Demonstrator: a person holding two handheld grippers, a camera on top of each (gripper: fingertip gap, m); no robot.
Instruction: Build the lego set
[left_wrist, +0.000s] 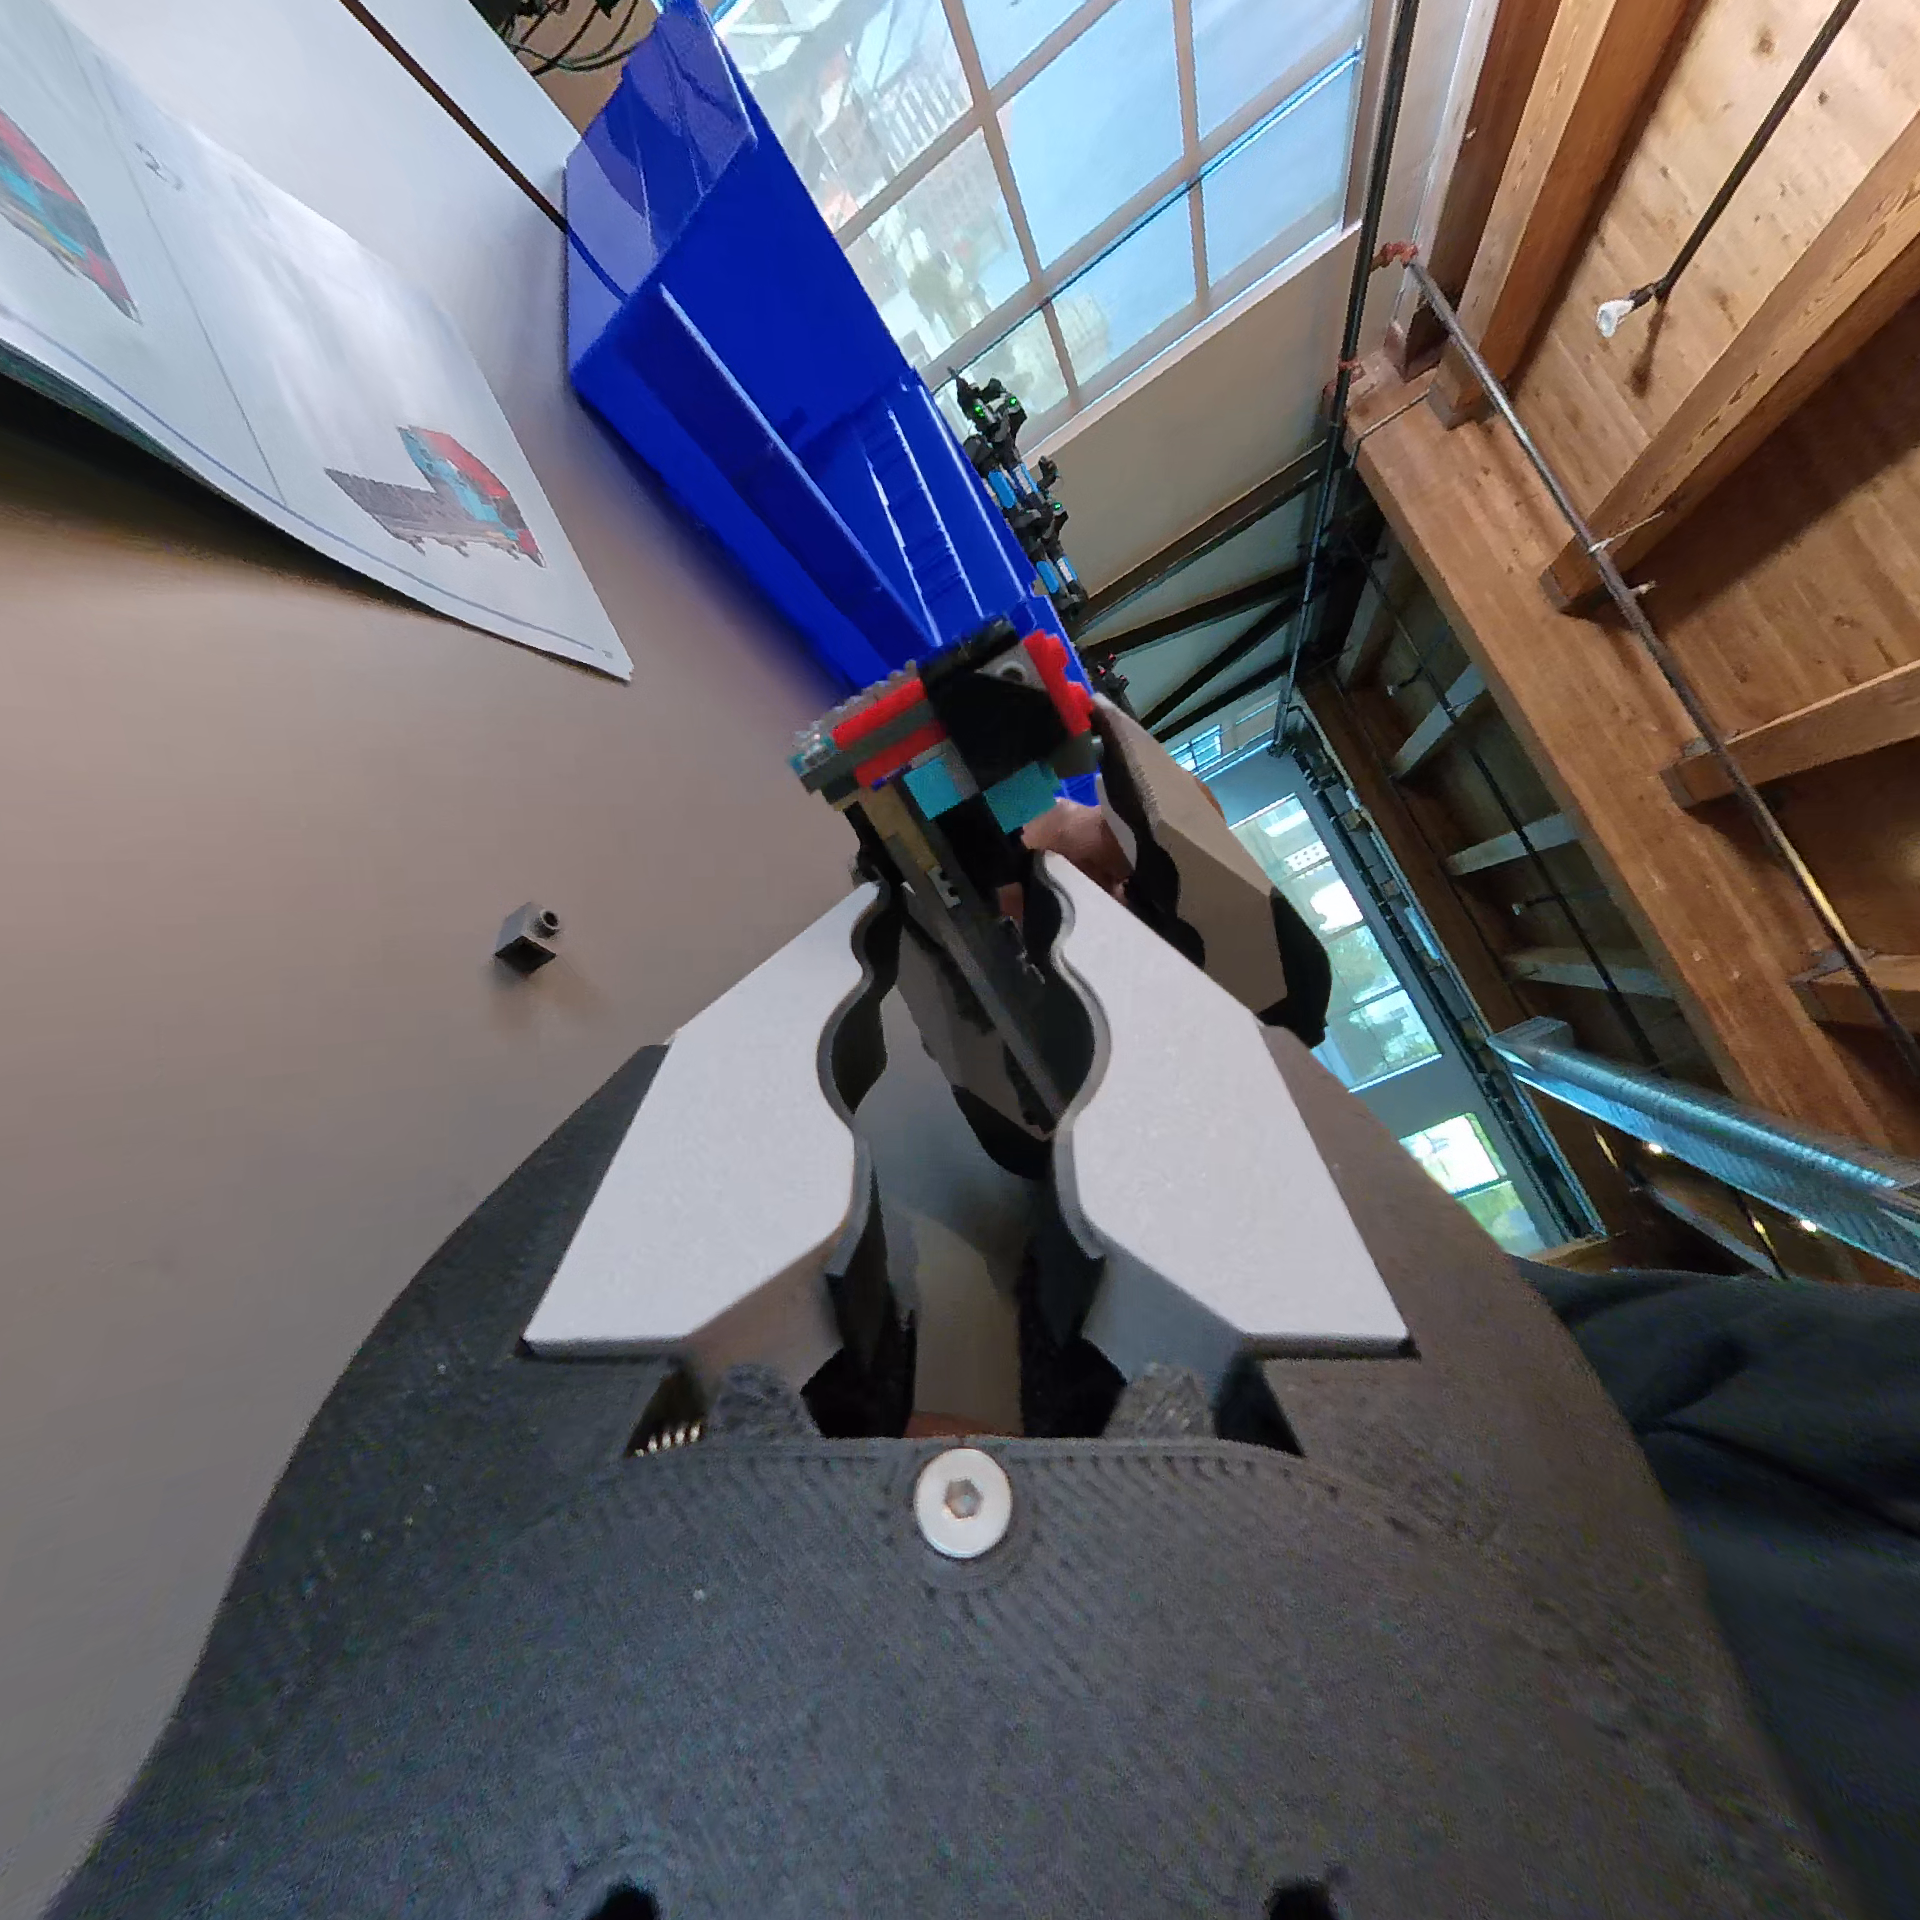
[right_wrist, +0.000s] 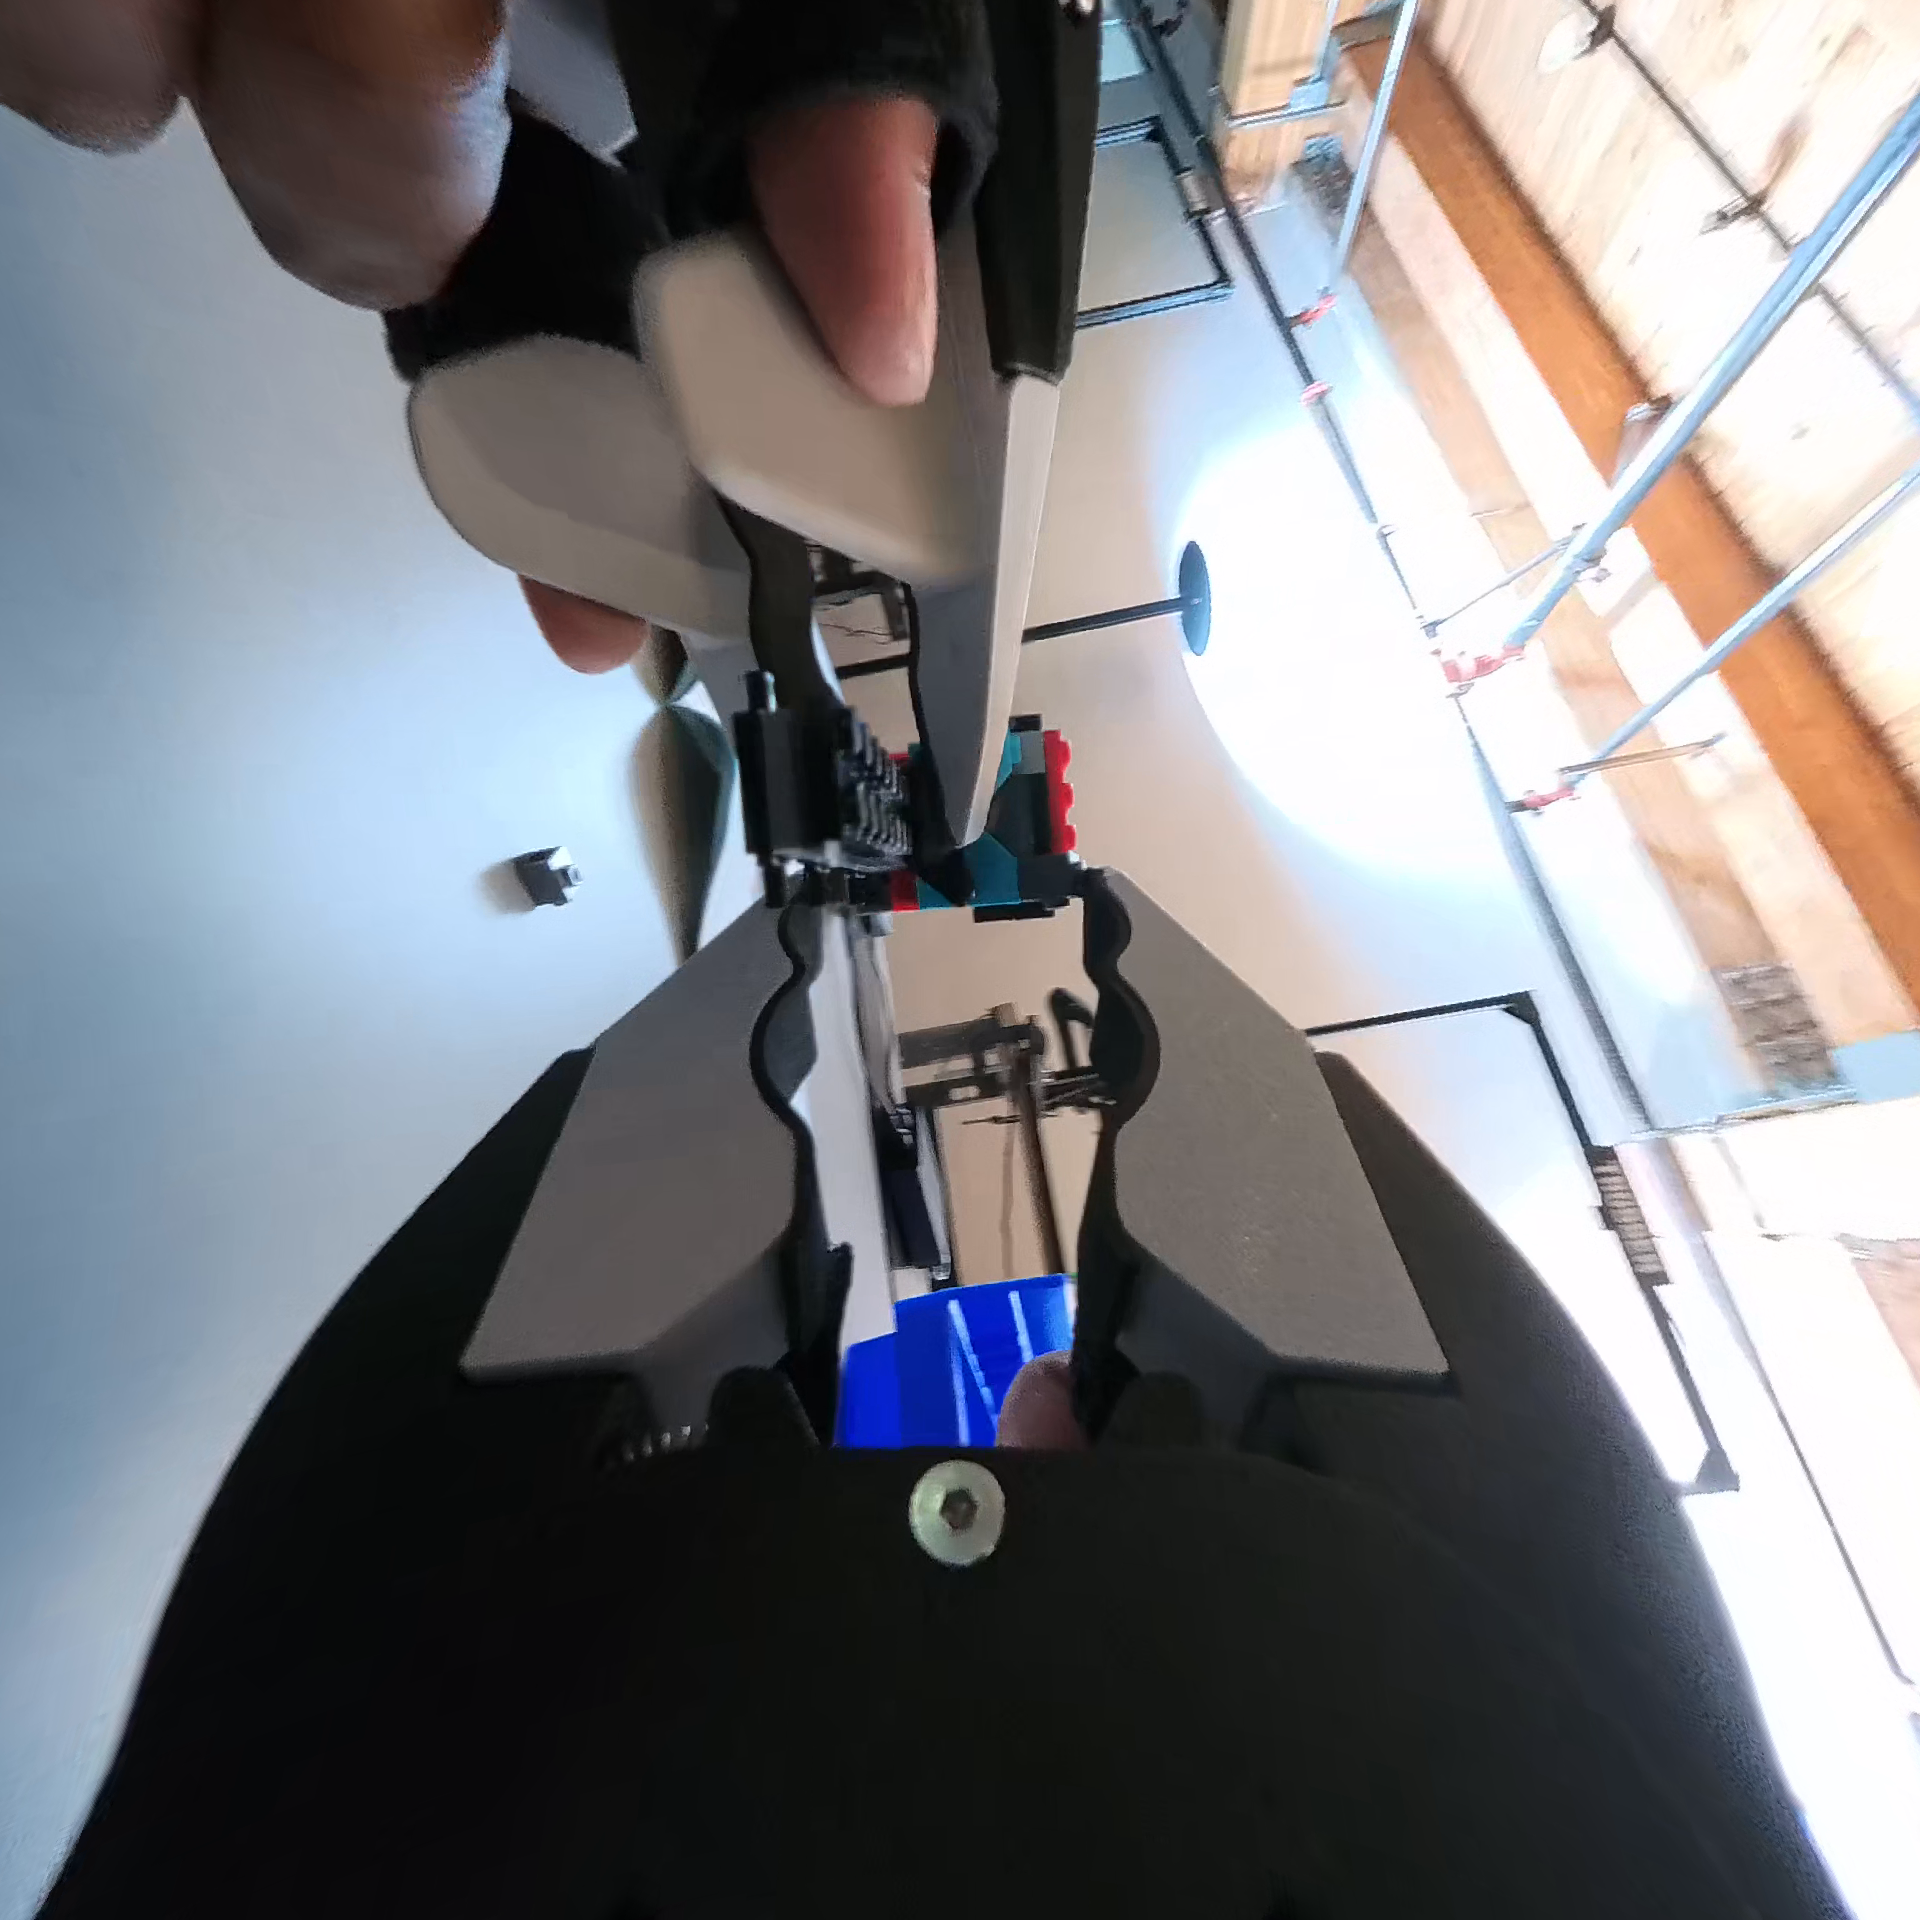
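A partly built lego model (left_wrist: 940, 727) of red, teal, black and grey bricks on a grey plate is held in the air above the table. My left gripper (left_wrist: 961, 899) is shut on the plate's edge, with the model sticking out past its tips. In the right wrist view the model (right_wrist: 935, 868) sits between the tips of my right gripper (right_wrist: 945, 899), which touch both of its ends. The left gripper (right_wrist: 883, 790) reaches in from above, held by a gloved hand. One finger of the right gripper (left_wrist: 1174, 831) shows beside the model.
A small dark grey brick (left_wrist: 528, 932) lies loose on the tan table (left_wrist: 260, 1039); it also shows in the right wrist view (right_wrist: 540, 878). An open instruction booklet (left_wrist: 260, 343) lies at the far left. A blue bin (left_wrist: 748, 364) stands behind the model.
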